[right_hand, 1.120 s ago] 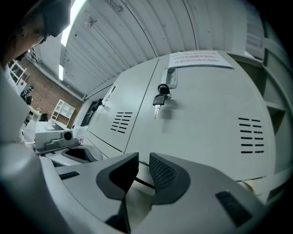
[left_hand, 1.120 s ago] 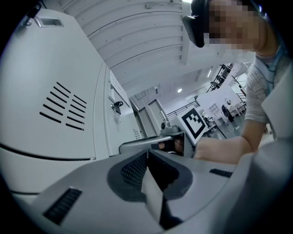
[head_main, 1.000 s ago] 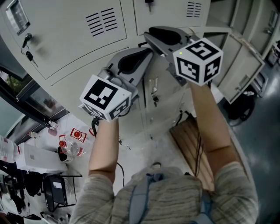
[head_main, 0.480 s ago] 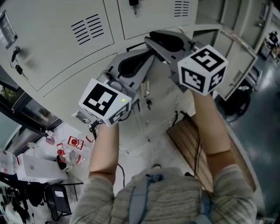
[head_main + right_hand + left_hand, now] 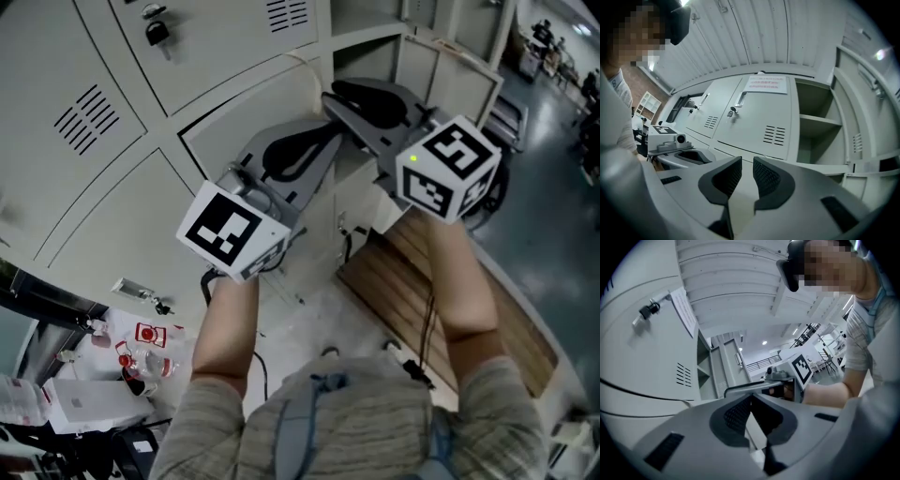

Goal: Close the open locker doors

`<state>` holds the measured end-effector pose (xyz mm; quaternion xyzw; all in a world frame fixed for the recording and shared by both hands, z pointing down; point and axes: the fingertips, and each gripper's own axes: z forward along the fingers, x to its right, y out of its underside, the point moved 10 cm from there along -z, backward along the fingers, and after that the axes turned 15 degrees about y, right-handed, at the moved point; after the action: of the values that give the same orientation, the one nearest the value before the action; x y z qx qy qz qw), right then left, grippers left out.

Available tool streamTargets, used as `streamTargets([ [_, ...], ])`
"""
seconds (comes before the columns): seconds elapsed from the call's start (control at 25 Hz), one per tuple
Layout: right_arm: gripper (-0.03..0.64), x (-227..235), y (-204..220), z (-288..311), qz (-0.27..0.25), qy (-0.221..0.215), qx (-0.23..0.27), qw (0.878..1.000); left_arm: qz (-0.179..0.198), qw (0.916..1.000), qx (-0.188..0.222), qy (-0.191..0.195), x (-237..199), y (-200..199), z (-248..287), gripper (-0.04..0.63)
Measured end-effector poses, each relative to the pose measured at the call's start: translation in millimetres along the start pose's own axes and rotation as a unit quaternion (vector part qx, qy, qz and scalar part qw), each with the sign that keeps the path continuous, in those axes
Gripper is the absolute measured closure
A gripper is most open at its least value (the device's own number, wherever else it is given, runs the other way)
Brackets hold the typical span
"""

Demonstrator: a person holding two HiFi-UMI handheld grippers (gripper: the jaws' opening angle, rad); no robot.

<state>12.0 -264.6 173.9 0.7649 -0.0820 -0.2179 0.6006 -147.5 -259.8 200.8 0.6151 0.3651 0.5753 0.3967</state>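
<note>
Ahead of the narrowly parted right tool point(image 5: 747, 162), an open locker point(image 5: 812, 99) holds one shelf point(image 5: 820, 120).

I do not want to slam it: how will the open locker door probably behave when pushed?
The door looks like thin painted sheet metal, so it is probably stiff and fairly light. It stands swung out beside its compartment, so a push should swing it, perhaps quickly. The smooth paint may be slippery.

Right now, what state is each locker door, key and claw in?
Shelved locker's door, swung open.
Door with notice, closed.
Key, hanging in that door's lock.
Left claw, shut, empty.
Right claw, slightly open, empty.
</note>
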Motion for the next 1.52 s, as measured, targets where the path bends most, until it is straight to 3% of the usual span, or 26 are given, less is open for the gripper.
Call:
streamTargets([
  [0.28, 0.54, 87.0, 33.6, -66.5, 0.006, 0.03, -0.032, 0.999, -0.019, 0.9989, 0.013, 0.04, 19.6, 6.8, 109.5, 0.592],
  [0.8, 0.54, 237.9, 65.5, -157.9, 0.011, 0.028, -0.05, 0.998, -0.036, 0.9979, 0.005, 0.053, 47.1, 8.5, 285.6, 0.592],
  [1.32, 0.54, 320.2, 124.5, -196.5, 0.021, 0.039, -0.091, 0.995, -0.05, 0.9971, -0.028, 0.049, 52.4, 52.5, 372.6, 0.592],
  [1.52, 0.538, 335.4, 144.0, -196.3, 0.017, 0.015, -0.076, 0.997, -0.058, 0.9968, -0.03, 0.045, 47.7, 65.8, 386.2, 0.592],
])
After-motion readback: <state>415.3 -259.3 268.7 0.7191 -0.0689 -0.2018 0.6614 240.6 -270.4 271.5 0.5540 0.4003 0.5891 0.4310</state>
